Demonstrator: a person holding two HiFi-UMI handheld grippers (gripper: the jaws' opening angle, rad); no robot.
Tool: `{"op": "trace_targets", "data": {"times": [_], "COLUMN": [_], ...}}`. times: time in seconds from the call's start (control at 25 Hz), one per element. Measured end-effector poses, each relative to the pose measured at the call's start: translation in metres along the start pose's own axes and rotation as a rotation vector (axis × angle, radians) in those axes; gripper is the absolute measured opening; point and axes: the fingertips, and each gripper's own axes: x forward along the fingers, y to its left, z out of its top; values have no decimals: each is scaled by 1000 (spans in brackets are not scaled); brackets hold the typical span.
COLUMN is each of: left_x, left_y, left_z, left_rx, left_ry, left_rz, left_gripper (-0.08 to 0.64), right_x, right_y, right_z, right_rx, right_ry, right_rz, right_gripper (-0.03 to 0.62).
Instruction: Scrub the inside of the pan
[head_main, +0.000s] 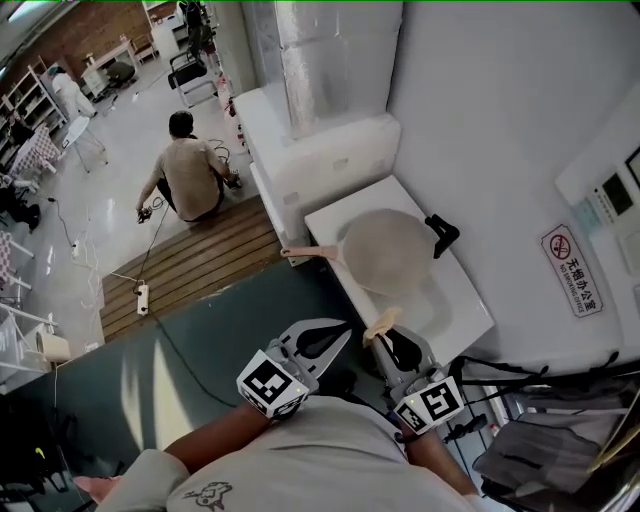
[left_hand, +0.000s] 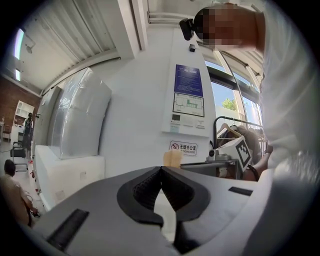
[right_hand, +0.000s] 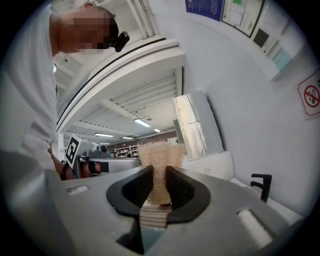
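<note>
Closest to the head camera is the person's pale shirt (head_main: 300, 460), with both bare arms reaching out from it. Each hand holds a gray gripper, and each gripper has a cube with black and white squares on it. The left gripper (head_main: 342, 334) has its jaws shut tight together, and nothing is between them; its own view shows the two black pads (left_hand: 150, 187) touching at the tip. The right gripper (head_main: 388, 338) has its jaws squeezed on a tan sponge (head_main: 380, 324). In the right gripper view, the rough sponge (right_hand: 160, 155) stands up between the black pads and pokes out above them. The two grippers are side by side and close to each other. Just past them is a white sink (head_main: 460, 320) set against a white wall. The pan (head_main: 390, 250) lies on the sink with its round inside facing up. Its pale handle (head_main: 310, 253) sticks out over the sink's left edge. A black tap (head_main: 442, 232) stands at the far side of the pan, right beside it. Neither gripper touches the pan; the sponge is near the sink's closest end, apart from the pan. A red no-smoking sign (head_main: 572, 270) hangs on the wall to the right. Far off on the left, a person (head_main: 190, 170) sits at the edge of a floor of wooden slats (head_main: 190, 265).
</note>
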Motion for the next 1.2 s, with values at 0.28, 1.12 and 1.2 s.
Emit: {"op": "trace_targets", "data": {"times": [0.28,1.12,1.2], "left_x": [47,131,131], "left_y": [3,114,134], "left_z": [-5,7,14], "left_rx": [8,39,37], "left_ry": [25,108,121], "left_rz": [-36,-403,-433], "left_gripper": [-1,-2,-2], "right_x": [-4,86,103], "right_y": [-48,-139,-146], "right_z": [9,32,37], "right_rx": [8,21,24], "right_ry": [-24,-66,-81], "right_rz": [-32,-380,-415], "right_gripper": [80,81,81]}}
